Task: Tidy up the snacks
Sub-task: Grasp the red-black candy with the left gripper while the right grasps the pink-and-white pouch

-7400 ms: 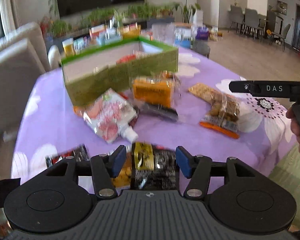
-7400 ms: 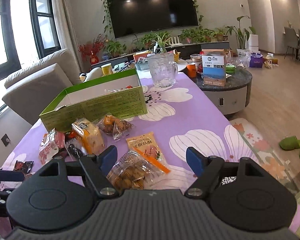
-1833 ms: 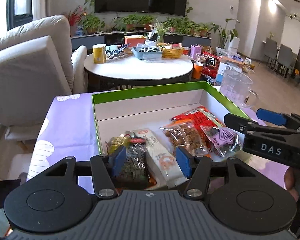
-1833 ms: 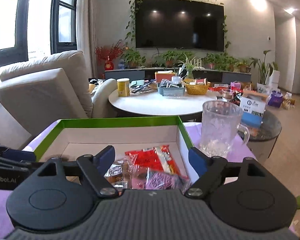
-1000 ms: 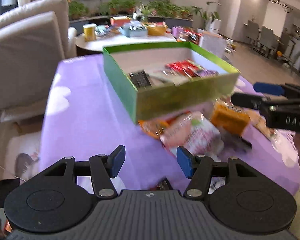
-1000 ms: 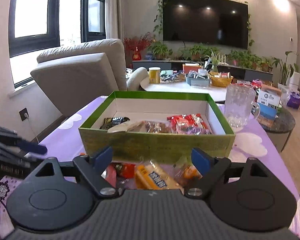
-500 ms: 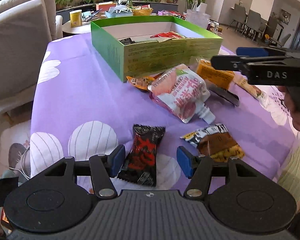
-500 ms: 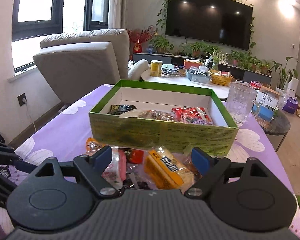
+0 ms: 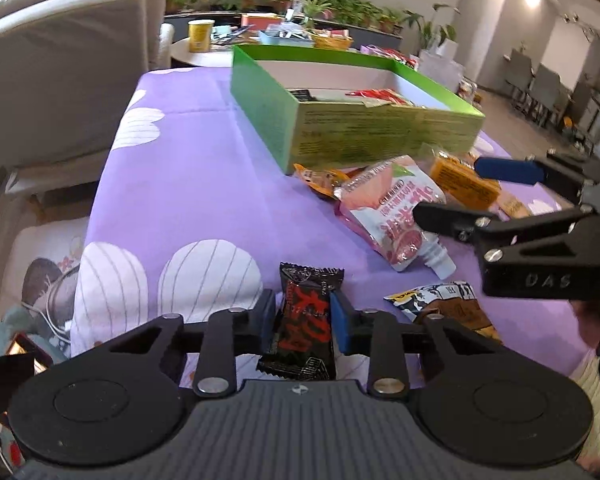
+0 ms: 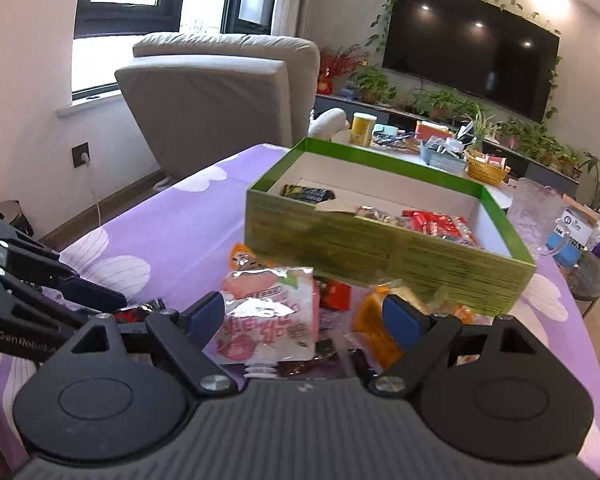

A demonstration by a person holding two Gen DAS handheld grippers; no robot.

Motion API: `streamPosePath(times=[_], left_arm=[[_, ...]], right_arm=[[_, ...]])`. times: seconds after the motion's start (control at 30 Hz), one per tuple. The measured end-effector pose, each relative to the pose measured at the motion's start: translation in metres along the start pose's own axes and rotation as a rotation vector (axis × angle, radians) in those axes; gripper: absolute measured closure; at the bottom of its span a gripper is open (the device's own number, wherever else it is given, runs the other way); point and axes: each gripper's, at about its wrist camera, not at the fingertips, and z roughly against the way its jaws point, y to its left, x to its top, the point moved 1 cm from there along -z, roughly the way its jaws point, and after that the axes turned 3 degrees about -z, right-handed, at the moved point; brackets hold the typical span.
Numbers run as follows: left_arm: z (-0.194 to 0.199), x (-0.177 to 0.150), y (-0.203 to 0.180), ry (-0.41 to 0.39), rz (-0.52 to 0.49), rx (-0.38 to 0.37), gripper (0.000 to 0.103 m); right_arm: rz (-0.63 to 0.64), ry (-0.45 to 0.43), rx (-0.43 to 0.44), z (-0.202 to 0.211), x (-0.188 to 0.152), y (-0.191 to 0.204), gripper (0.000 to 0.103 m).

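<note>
Left hand-held gripper (image 9: 302, 318) just closed on black packet (image 9: 305, 322).

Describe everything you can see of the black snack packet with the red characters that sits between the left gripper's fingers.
The black snack packet is a small glossy pillow-style wrapper with crimped, serrated ends and large red characters on its face. It lies flat on the purple tablecloth near the table's front edge, lengthwise along the line the left gripper points. That gripper's jaws have just been closing, and its blue pads now press the packet's two long sides. Its near end is hidden behind the gripper body. No other snack touches it.
</note>
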Motion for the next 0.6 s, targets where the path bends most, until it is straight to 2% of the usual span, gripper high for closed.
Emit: streamPosePath(times=[0.23,0.6], left_arm=[[0.01,-0.002,0.001,-0.088,0.022,0.024,0.078],[0.014,-0.003,0.008,-0.111,0.055,0.022,0.078]], right_arm=[[0.049,0.02,0.005,-0.012,-0.001,0.014,0.021],[0.126,0.084,-0.072,-0.038,-0.009,0.03,0.021]])
